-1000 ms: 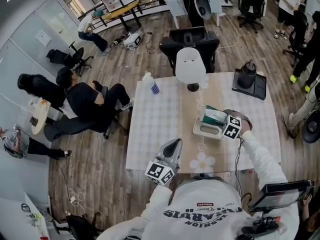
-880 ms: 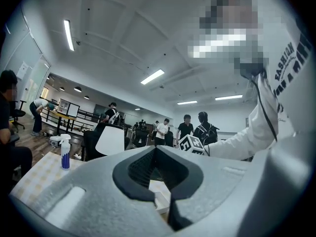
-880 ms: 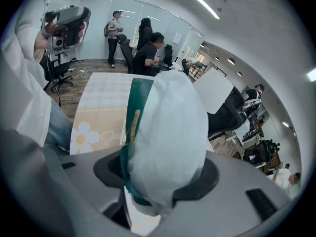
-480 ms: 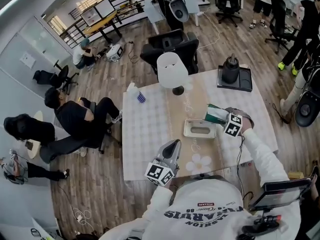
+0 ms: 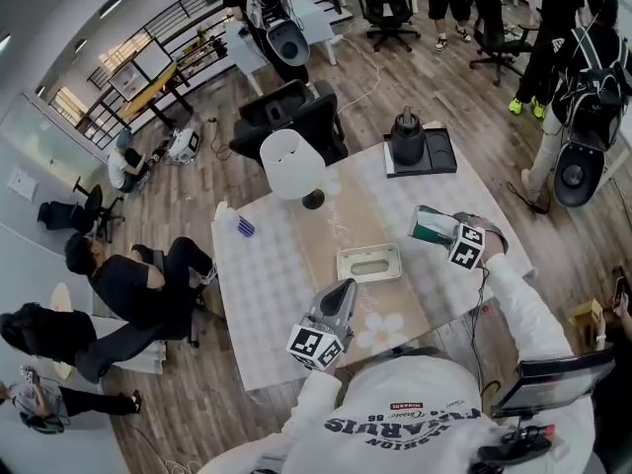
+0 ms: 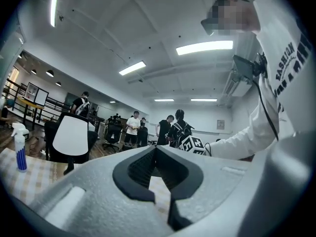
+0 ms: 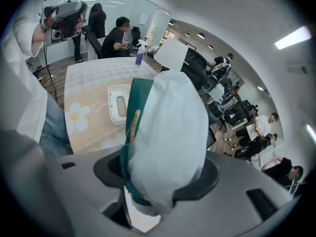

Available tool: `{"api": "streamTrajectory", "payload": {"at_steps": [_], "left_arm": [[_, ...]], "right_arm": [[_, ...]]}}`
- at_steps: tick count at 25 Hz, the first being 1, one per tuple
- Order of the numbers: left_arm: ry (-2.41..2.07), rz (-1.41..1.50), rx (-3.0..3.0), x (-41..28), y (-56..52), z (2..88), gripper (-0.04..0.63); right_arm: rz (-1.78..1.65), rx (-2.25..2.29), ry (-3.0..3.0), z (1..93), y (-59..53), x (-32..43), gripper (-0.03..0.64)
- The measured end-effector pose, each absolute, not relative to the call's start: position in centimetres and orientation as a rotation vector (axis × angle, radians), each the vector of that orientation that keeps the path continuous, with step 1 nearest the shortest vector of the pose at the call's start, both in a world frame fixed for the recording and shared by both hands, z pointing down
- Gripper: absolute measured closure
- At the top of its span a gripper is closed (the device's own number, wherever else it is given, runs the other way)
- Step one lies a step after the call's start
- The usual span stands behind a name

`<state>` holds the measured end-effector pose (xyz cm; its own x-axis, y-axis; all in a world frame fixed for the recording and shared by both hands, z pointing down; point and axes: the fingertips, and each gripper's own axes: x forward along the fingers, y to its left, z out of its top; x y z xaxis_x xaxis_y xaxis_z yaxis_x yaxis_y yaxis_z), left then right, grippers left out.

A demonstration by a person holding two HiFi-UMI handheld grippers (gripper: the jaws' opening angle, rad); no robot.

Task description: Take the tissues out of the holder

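The white tissue holder lies on the beige runner in the middle of the table, its slot facing up; it also shows in the right gripper view. My right gripper is shut on a soft tissue pack, white with a green band, held in the air to the right of the holder and apart from it. Up close, the tissue pack fills the space between the jaws and hides the fingertips. My left gripper hovers near the table's front edge, shut on nothing, its tip pointing toward the holder.
A white lamp stands at the table's back. A black kettle on a dark tray sits at the back right, a spray bottle at the back left corner. Chairs and several people surround the checked table.
The right gripper has lifted the tissue pack out of the holder and carried it off to the right. The left gripper has stayed near the front edge.
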<state>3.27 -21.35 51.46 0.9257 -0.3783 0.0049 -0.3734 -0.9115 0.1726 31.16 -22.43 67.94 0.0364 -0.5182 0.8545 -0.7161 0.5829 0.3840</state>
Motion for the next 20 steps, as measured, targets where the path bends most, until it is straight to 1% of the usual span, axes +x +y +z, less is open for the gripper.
{"api": "streamTrajectory", "payload": {"at_steps": [7, 20], "left_arm": [[-0.434, -0.037, 2.944, 5.9, -20.5, 50.5, 0.591], [-0.428, -0.020, 2.931, 5.7, -20.4, 51.1, 0.591]], "right_arm": [[0.284, 1.155, -1.565, 67.1, -18.7, 34.7, 0.374], [0.320, 1.150, -1.564, 68.4, -17.8, 34.6, 0.373]]}}
